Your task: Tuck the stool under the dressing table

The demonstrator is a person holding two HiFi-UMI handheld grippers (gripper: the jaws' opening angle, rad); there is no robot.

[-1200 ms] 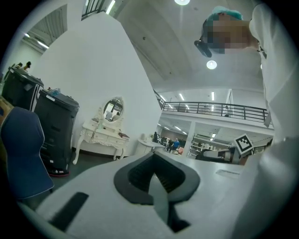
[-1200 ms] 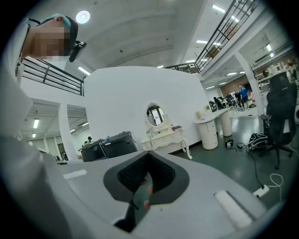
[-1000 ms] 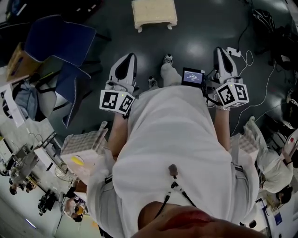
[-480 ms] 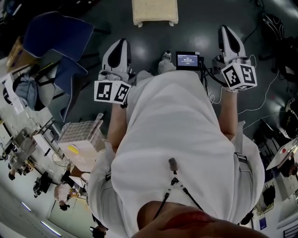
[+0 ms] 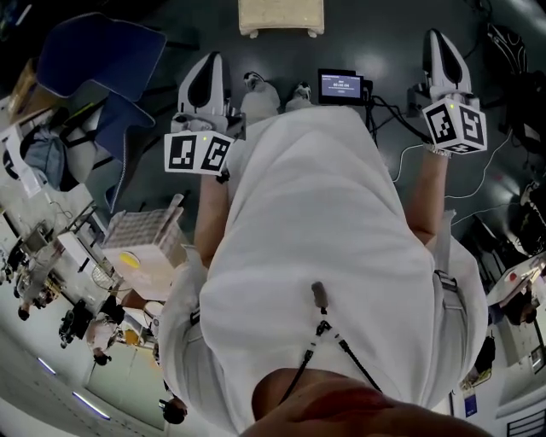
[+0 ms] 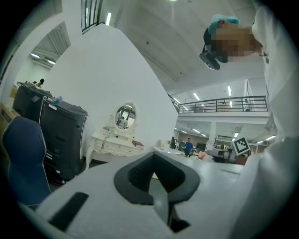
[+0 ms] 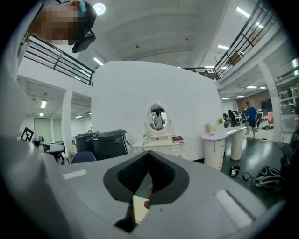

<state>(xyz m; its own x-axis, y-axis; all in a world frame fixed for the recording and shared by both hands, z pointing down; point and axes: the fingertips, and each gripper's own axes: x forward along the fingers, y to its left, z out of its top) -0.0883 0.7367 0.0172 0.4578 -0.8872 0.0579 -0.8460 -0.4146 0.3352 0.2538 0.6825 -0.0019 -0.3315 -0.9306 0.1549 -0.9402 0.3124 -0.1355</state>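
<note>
The cream stool (image 5: 281,17) stands on the dark floor at the top edge of the head view, ahead of the person and between the two grippers. My left gripper (image 5: 206,61) is held level at the left, shut and empty. My right gripper (image 5: 440,41) is at the right, also shut with nothing in it. Both are short of the stool and apart from it. The white dressing table (image 6: 117,141) with its oval mirror stands against the white wall in the left gripper view. In the right gripper view the dressing table (image 7: 162,145) is straight ahead.
Blue chairs (image 5: 94,60) stand at the left. Black bins (image 6: 60,135) flank the dressing table. A white round-ended counter (image 7: 224,137) is to its right. Cables (image 5: 482,175) and bags lie on the floor at the right. A small screen (image 5: 339,85) hangs at the person's front.
The person has walked toward the stool, which has slid to the top edge of the head view. Both grippers have moved forward, and both stay shut.
</note>
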